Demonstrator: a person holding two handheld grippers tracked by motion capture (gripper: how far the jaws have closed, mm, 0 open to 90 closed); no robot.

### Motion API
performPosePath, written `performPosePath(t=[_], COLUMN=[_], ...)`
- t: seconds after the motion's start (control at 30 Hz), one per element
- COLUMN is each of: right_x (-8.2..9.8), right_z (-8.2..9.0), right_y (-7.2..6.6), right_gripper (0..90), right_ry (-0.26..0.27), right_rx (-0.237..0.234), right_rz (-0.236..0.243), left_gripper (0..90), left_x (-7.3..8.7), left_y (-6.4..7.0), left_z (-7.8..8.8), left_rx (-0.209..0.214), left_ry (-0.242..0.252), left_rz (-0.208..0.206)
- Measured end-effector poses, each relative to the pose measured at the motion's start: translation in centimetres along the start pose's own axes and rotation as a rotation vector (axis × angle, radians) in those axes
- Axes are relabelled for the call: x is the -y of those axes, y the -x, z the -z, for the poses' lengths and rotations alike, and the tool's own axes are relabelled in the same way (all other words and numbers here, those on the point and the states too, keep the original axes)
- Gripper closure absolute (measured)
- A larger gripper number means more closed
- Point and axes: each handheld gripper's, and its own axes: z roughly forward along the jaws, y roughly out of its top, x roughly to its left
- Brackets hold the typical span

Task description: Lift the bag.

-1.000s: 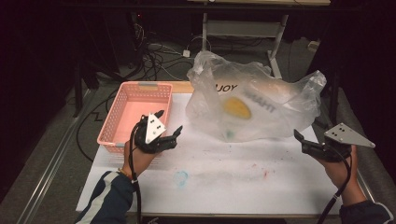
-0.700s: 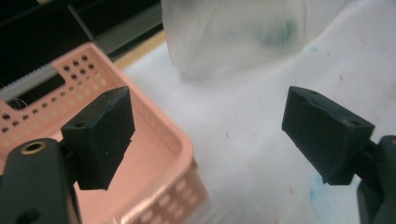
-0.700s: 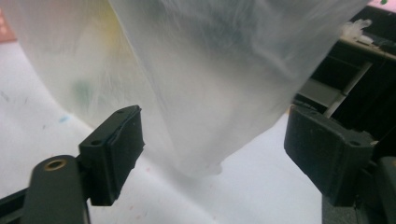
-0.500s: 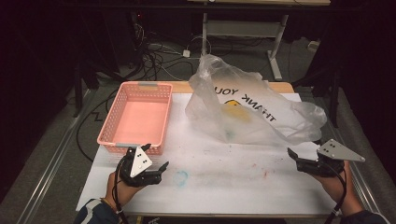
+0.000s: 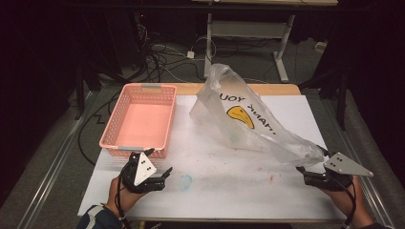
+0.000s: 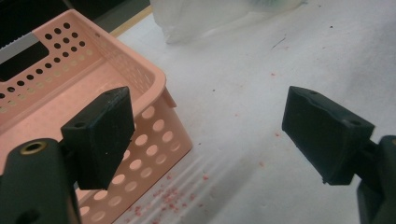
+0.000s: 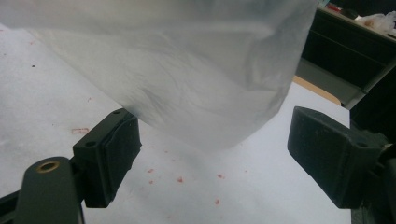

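My white table [image 5: 286, 191] carries a pink perforated basket [image 5: 141, 119] at ten o'clock and a clear plastic bag [image 5: 248, 124] with a yellow print at one o'clock. Red specks and a bluish smudge [image 5: 185, 181] mark its surface; cables [image 5: 157, 57] tangle on the floor at twelve.

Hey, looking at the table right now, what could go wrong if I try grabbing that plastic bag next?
1. The plastic bag is thin and slack; the right gripper, jaws open around its loose end, may pinch just one layer and let it slip.
2. Something yellow sits inside the bag; lifting by one end could tip it out.
3. The left gripper is close to the pink basket, so a quick reach might knock it.
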Motion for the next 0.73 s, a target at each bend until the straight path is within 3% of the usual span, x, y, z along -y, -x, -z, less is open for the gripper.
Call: performPosePath(t=[0.73], right_x=[0.11], right_z=[0.15], right_y=[0.14], right_gripper=[18.8], right_ry=[0.014], right_rx=[-0.004], right_rz=[-0.004], left_gripper=[16.3], left_x=[-0.37], left_y=[-0.2], left_z=[-0.25], left_rx=[-0.005], left_ry=[0.014], left_rz=[0.009])
